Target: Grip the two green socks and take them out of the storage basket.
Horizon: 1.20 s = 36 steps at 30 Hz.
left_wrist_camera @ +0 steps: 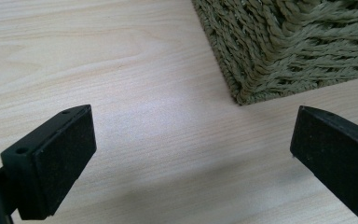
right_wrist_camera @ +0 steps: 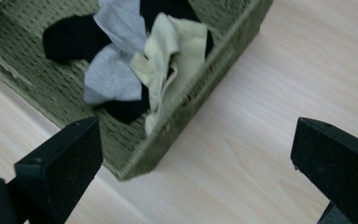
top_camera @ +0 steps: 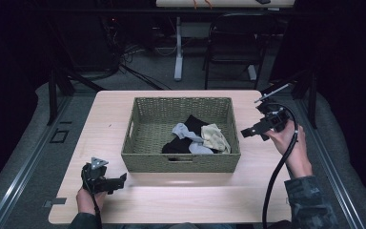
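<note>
I have the right claw (top_camera: 246, 133) held just off the right wall of the basket (top_camera: 181, 162), jaws spread wide and gripping nothing, aimed down and in at the socks. From the right gripper view the pile sits in the basket's near right part: a cream sock (right_wrist_camera: 175, 51) draped against the wall, a grey sock (right_wrist_camera: 114, 60) beside it, and a black sock (right_wrist_camera: 72, 37) partly under both. The cream one lies nearest my jaws.

My left claw (top_camera: 122, 180) rests low over the desk (top_camera: 181, 200) by the basket's front left corner, also wide open and empty; in the left gripper view I see only bare wood and that woven corner (left_wrist_camera: 247, 88) ahead.

I judge this as the approach before the first pick. Next I'd need to lift the right claw over the rim, drop it onto the cream sock and close on a raised fold, taking care not to snag the wicker or drag the grey sock along.
</note>
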Each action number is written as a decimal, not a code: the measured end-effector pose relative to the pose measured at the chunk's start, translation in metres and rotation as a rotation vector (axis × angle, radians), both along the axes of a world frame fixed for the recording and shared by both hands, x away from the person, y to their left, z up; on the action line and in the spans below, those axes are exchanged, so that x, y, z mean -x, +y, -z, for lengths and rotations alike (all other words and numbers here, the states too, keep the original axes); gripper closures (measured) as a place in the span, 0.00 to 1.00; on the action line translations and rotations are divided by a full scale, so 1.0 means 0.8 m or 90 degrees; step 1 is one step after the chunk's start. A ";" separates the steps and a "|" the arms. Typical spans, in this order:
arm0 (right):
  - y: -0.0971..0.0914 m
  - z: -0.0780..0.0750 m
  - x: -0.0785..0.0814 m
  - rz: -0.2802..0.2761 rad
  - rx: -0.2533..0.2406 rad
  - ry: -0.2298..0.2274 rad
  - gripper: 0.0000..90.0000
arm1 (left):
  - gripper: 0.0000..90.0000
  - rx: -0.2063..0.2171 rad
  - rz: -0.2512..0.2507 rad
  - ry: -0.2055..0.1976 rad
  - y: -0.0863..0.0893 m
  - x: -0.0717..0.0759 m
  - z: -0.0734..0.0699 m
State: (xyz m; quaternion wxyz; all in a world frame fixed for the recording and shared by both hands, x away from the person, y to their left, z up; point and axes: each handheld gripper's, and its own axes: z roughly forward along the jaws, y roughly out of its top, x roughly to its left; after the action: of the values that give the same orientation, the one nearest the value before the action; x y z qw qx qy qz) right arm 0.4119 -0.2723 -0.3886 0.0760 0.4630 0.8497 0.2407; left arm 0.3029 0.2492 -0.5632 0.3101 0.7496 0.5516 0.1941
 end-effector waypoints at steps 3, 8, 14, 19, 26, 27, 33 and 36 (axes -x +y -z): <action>0.009 -0.007 -0.004 -0.008 -0.005 -0.004 0.03 | 0.00 0.000 -0.001 0.000 0.000 0.000 0.000; 0.037 -0.016 -0.022 -0.043 -0.001 0.007 0.06 | 0.00 0.000 0.001 0.000 0.000 0.000 0.000; 0.070 -0.013 -0.048 -0.065 -0.001 0.026 0.15 | 0.00 0.000 0.001 -0.001 0.000 0.000 0.000; 0.088 -0.005 -0.061 -0.072 0.016 0.037 0.23 | 0.00 0.000 0.001 -0.002 0.000 0.000 0.000; 0.120 0.025 -0.087 -0.064 0.061 0.068 0.39 | 0.00 -0.001 0.004 0.001 0.000 0.000 -0.001; 0.120 0.025 -0.087 -0.064 0.061 0.068 0.39 | 0.00 -0.001 0.004 0.001 0.000 0.000 -0.001; 0.133 0.054 -0.106 -0.043 0.083 0.093 0.52 | 0.00 0.001 0.002 -0.002 0.000 0.000 0.000; 0.134 0.062 -0.113 -0.040 0.100 0.107 0.56 | 0.00 0.001 0.004 0.000 0.000 0.000 -0.001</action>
State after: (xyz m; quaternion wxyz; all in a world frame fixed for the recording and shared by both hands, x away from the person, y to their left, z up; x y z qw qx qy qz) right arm 0.5020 -0.1647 -0.4378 0.0331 0.4470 0.8835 0.1361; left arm 0.3030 0.2490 -0.5624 0.3115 0.7509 0.5495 0.1927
